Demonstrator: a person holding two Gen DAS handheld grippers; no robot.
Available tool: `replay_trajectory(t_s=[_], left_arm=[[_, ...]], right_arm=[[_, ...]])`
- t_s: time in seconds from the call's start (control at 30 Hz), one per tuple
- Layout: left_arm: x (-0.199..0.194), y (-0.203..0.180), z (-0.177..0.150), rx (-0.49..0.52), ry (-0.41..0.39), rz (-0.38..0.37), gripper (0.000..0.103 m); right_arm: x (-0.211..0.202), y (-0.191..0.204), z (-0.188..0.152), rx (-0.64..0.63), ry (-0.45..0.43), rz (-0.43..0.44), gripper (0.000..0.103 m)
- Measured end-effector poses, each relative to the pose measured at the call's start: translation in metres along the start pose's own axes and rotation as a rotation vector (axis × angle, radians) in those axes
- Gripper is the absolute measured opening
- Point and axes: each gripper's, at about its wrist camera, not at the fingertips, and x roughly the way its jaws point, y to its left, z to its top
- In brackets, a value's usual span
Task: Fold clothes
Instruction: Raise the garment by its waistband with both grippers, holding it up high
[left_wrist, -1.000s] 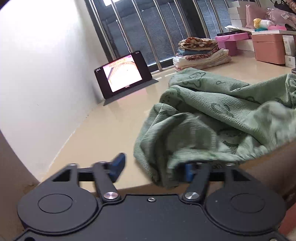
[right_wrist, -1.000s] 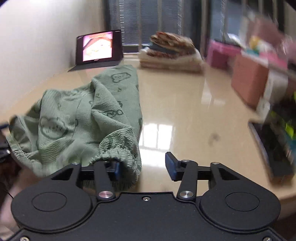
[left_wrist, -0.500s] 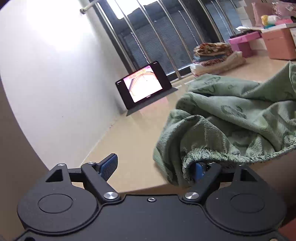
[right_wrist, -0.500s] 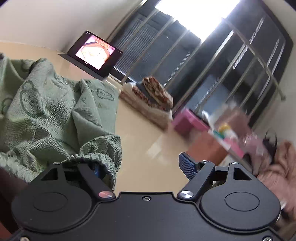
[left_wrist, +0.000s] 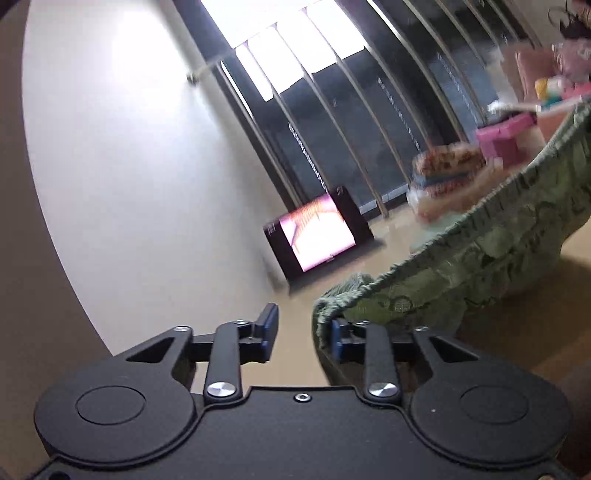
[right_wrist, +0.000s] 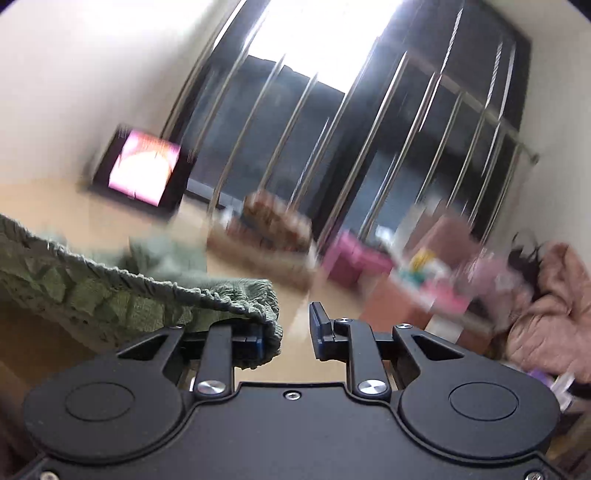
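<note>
Both tools had tilted upward, lifting the green garment off the counter; left tool and right tool stood wide, waistband hooked over one finger each.

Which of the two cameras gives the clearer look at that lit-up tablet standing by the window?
The left wrist view. There the tablet is fairly sharp, with its dark frame and bright pinkish screen readable, standing on the table near the wall. In the right wrist view the tablet is smeared by motion blur.
</note>
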Motion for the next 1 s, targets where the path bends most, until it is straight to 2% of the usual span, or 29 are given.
replay_trajectory(t_s=[0.17,0.23,0.3,0.37,0.47,0.53,0.6,0.63,0.8,0.9,1.0], left_arm=[[-0.017,0.036,0.053,-0.018,-0.204,0.065,0.019],[-0.014,0.048,0.074,-0.025,-0.276,0.074,0.016],[0.013,0.054,0.1,-0.024,-0.296,0.051,0.016],[0.048,0.06,0.133,-0.027,-0.292,0.018,0.014],[0.13,0.057,0.188,-0.035,-0.229,-0.015,0.009],[0.183,0.048,0.222,-0.03,-0.206,-0.004,0.007],[0.208,0.046,0.257,0.004,-0.235,0.054,0.007],[0.215,0.046,0.275,0.018,-0.259,0.087,0.007],[0.195,0.071,0.343,0.007,-0.405,0.203,0.007],[0.186,0.07,0.344,0.024,-0.409,0.21,0.007],[0.177,0.068,0.343,0.042,-0.409,0.214,0.007]], right_arm=[[-0.031,-0.026,0.04,0.04,-0.153,-0.017,0.022],[-0.039,-0.036,0.056,0.056,-0.207,-0.02,0.017],[-0.029,-0.048,0.071,0.07,-0.227,-0.003,0.013],[0.002,-0.059,0.089,0.083,-0.199,0.039,0.007],[0.078,-0.07,0.127,0.079,-0.102,0.079,0.006],[0.131,-0.076,0.16,0.071,-0.043,0.066,0.005],[0.165,-0.085,0.197,0.068,-0.031,0.024,0.005],[0.172,-0.093,0.216,0.076,-0.052,0.001,0.005],[0.168,-0.125,0.285,0.084,-0.235,-0.156,0.006],[0.151,-0.138,0.301,0.092,-0.304,-0.206,0.006],[0.139,-0.138,0.288,0.047,-0.339,-0.251,0.006]])
